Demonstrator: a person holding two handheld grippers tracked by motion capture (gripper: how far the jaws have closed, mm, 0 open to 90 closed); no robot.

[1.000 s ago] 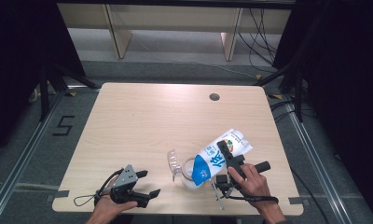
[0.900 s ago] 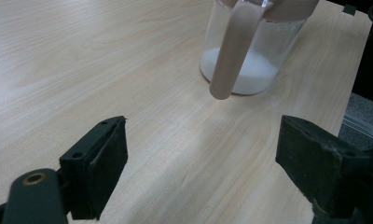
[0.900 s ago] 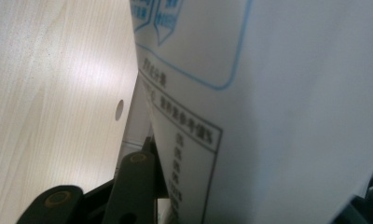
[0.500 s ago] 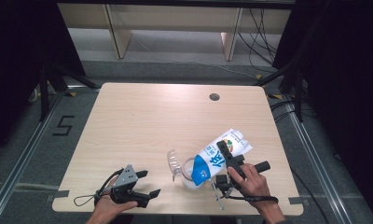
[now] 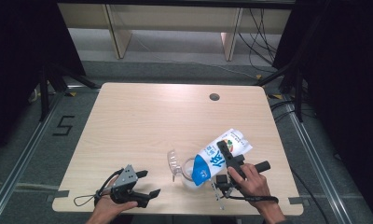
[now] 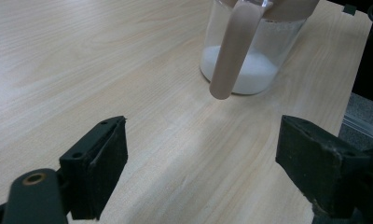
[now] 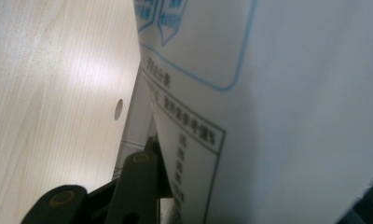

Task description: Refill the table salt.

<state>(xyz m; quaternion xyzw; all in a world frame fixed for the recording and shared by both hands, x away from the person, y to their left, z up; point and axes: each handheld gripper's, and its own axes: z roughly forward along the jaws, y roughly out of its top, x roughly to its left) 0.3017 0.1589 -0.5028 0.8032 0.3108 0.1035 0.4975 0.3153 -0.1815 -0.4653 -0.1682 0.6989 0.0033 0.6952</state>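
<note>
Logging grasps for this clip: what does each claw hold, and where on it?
The right claw grips the white-and-blue bag across its middle, tipped over the clear jug. The left claw is open, holding nothing.

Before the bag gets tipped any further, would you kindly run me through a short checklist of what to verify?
1. Right claw shut on the bag: ok, the bag is pressed against its jaw in the right gripper view.
2. Bag's lower end over the jug mouth: ok in the high view, though the opening itself is hidden.
3. Jug upright on the table: ok; white powder sits in its bottom.
4. Jug steadied: not ok; the left claw is open and apart from it.
5. Room left in the jug: ok, filled only near the bottom.
6. Powder flowing now: cannot tell.
</note>
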